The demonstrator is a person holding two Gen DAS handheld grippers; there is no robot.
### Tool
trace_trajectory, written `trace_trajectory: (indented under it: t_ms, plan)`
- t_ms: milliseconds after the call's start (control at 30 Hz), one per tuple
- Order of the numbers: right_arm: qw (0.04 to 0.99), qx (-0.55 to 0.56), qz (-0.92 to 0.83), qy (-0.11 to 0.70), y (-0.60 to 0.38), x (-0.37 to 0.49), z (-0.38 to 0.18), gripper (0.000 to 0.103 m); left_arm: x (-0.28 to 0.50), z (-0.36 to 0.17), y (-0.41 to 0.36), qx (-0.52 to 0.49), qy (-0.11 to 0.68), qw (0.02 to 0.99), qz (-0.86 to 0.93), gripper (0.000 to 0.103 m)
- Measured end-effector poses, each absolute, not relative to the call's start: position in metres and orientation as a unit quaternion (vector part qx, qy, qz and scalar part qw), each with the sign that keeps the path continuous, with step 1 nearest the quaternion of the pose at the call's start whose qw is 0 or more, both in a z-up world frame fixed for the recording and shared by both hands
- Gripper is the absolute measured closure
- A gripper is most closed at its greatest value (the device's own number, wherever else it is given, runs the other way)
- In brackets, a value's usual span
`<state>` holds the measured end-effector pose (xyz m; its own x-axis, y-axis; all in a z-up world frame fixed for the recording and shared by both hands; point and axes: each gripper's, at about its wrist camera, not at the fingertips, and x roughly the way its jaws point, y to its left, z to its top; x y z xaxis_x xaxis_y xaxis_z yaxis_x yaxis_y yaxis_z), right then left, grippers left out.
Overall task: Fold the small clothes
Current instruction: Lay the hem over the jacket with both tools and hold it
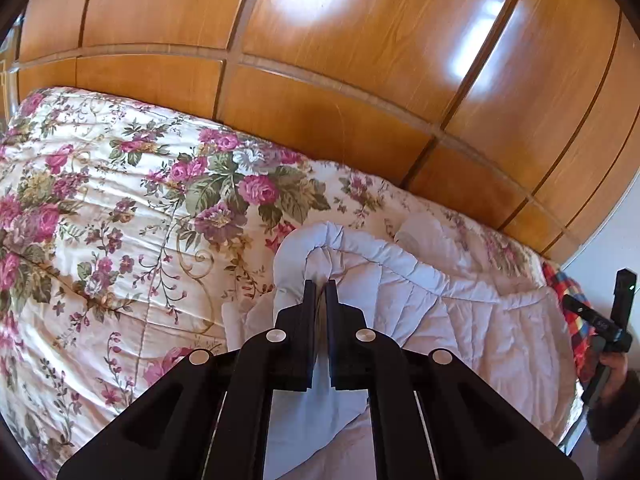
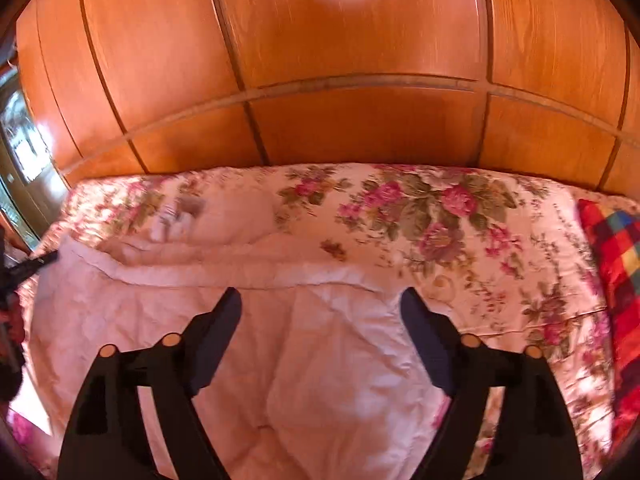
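Left gripper [image 1: 320, 286]: black two-finger tool, jaws pressed together on a bunched corner of the pale white quilted padded garment [image 1: 460, 312]; the pinched cloth rises in a rolled hump just beyond the fingertips

Right gripper [image 2: 320, 304]: black fingers spread wide apart, nothing between them; it hangs over the middle of the same white garment, and I cannot tell whether the tips touch the cloth

Garment: spread across the near part of the bed, wrinkled, mostly flat under the right tool; its left corner is lifted in the left tool's clamp; its far edge shows as a thick seam running across

Progress: early, by my reckoning; a corner is gathered, but no clean fold lies flat yet; the turning over, the smoothing and any second fold look left to do

Floral bedspread [image 1: 120, 208]: cream quilt with pink roses and green leaves, lying under the garment and stretching beyond it

Checked cloth [image 2: 616, 264]: red, blue and yellow fabric at the right edge of the bed, well apart from the garment

Wooden wardrobe panels [image 2: 352, 48]: glossy orange-brown, behind the bed
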<state>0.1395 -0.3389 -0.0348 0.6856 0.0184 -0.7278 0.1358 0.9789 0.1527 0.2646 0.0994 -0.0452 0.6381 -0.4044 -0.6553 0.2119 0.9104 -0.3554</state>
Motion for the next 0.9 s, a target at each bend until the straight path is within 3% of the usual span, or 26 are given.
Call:
trace_trajectory:
  t_ms: [100,133,200,233,300,433,600,900]
  plan:
    - [0.897,0.129,-0.048,0.420,-0.355,0.144,-0.055,0.028,0.259,-0.044,0.103,-0.129,0.375,0.902,-0.172,0.099]
    - [0.895,0.138,-0.043,0.422,-0.357,0.144,-0.058,0.043,0.258,-0.045,0.103,-0.127,0.374,0.903,-0.173,0.099]
    - [0.892,0.140,-0.041,0.428,-0.357,0.145,-0.060,0.063,0.259,-0.047,0.100,-0.124,0.375,0.902,-0.175,0.099]
    - [0.895,0.126,-0.039,0.426,-0.354,0.145,-0.059,0.085,0.259,-0.047,0.099,-0.123,0.376,0.901,-0.176,0.099]
    - [0.901,0.084,-0.040,0.424,-0.343,0.143,-0.054,0.093,0.259,-0.047,0.098,-0.125,0.374,0.902,-0.177,0.100]
    - [0.916,0.053,-0.059,0.393,-0.335,0.137,-0.039,0.095,0.257,-0.041,0.100,-0.133,0.361,0.907,-0.172,0.101]
    - [0.932,0.098,-0.094,0.337,-0.348,0.142,-0.019,0.095,0.258,-0.027,0.102,-0.151,0.324,0.921,-0.154,0.101]
    - [0.915,0.093,-0.146,0.364,-0.348,0.178,-0.071,0.095,0.293,-0.058,0.073,-0.097,0.334,0.934,-0.078,0.102]
